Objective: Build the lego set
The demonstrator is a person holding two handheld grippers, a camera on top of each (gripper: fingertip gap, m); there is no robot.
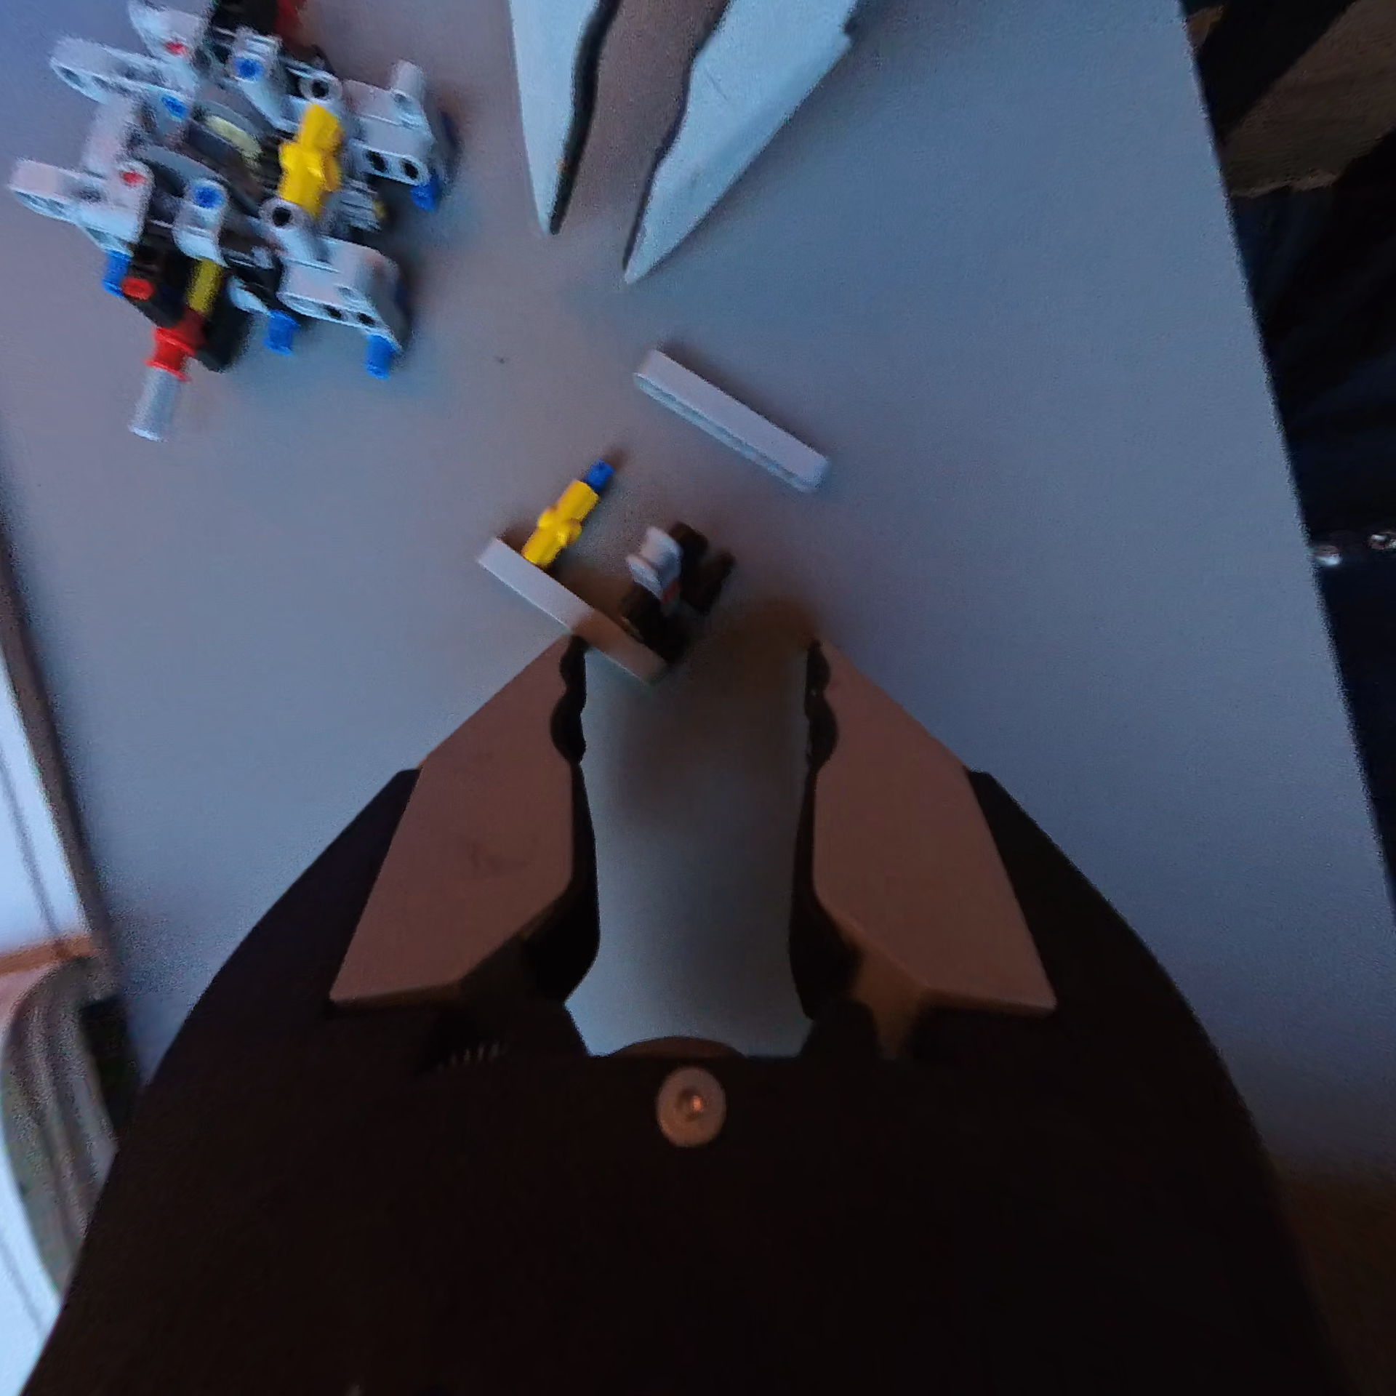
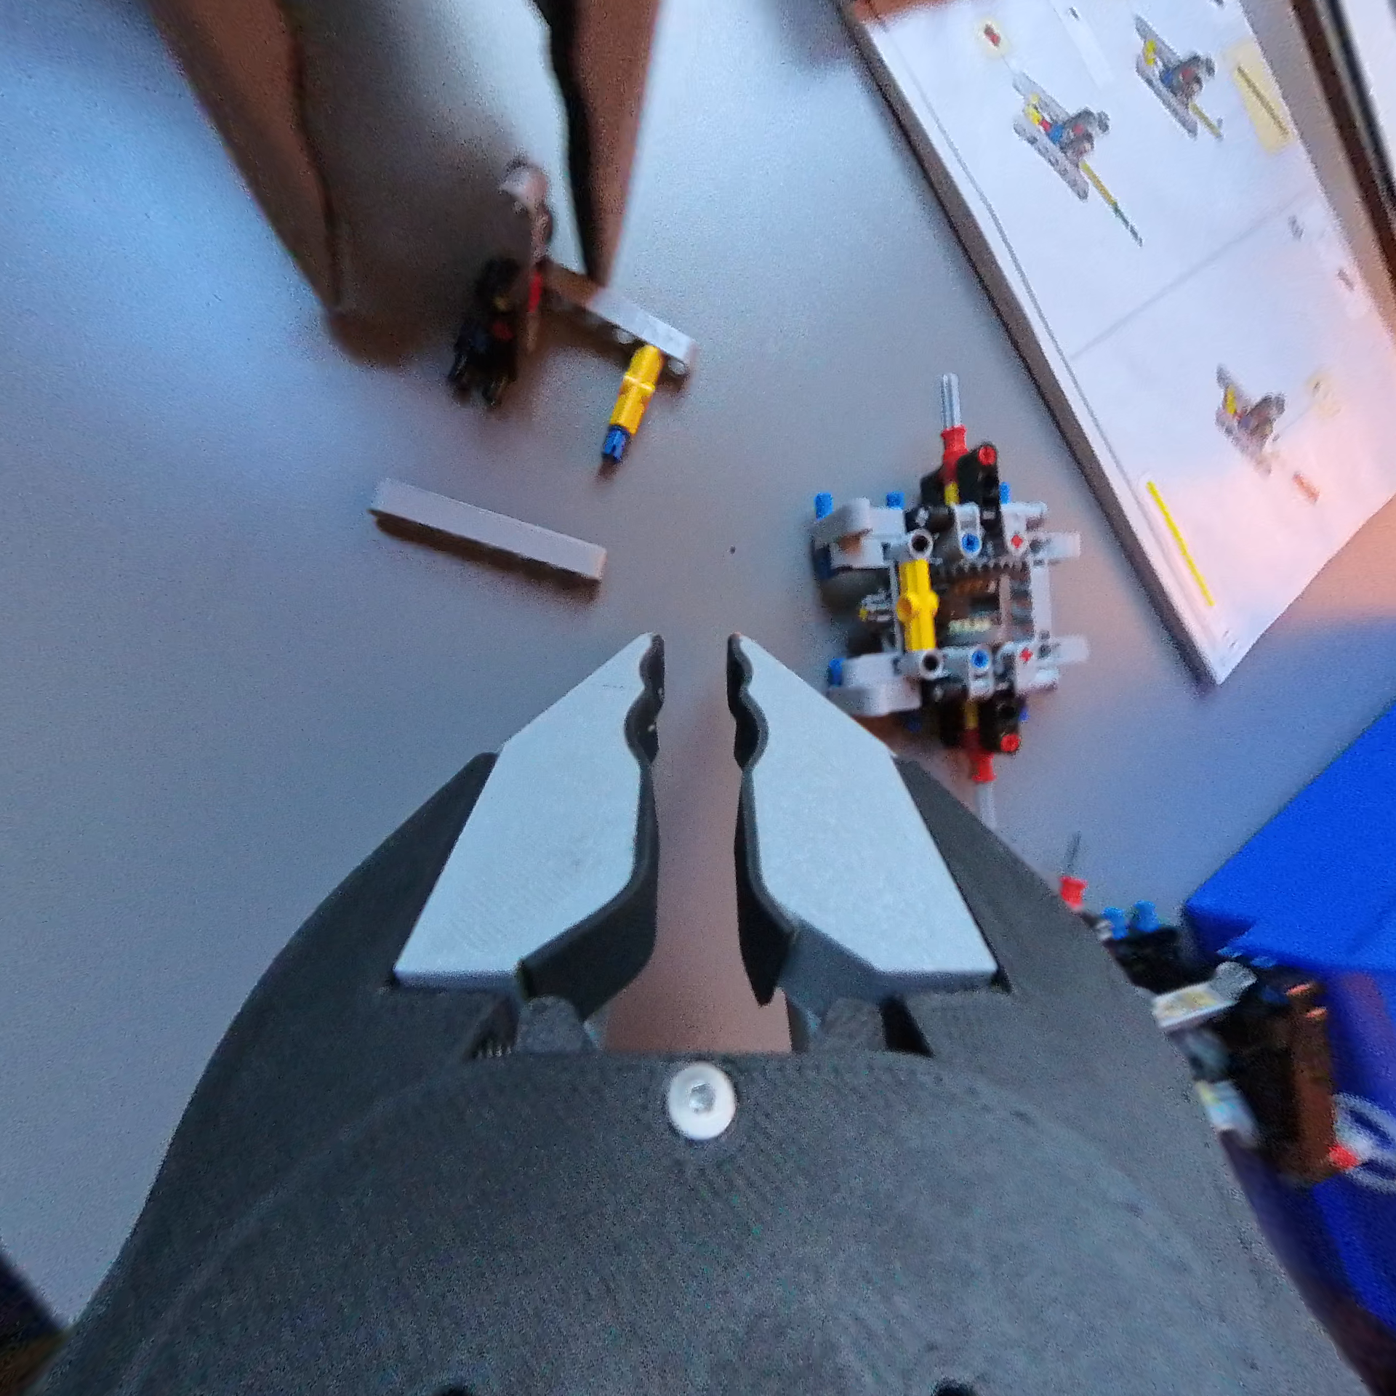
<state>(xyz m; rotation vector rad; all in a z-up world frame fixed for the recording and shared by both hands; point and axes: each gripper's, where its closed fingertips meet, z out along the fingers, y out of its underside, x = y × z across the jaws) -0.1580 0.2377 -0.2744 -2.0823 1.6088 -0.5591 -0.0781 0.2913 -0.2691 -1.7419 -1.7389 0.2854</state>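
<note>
Grey tabletop (image 1: 982, 302): wide-open left claw (image 1: 691, 650) just short of a grey beam (image 1: 563, 604); narrowly parted right claw (image 2: 695, 650) empty.

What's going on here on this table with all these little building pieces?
A person is holding two grippers over a grey table strewn with toy construction parts. The left gripper is open, its tips right at a small grey beam with a yellow pin and black bits attached. The right gripper hovers with nothing between its narrowly parted fingers, near a loose grey beam and a larger built assembly. An instruction sheet lies beside.
</note>
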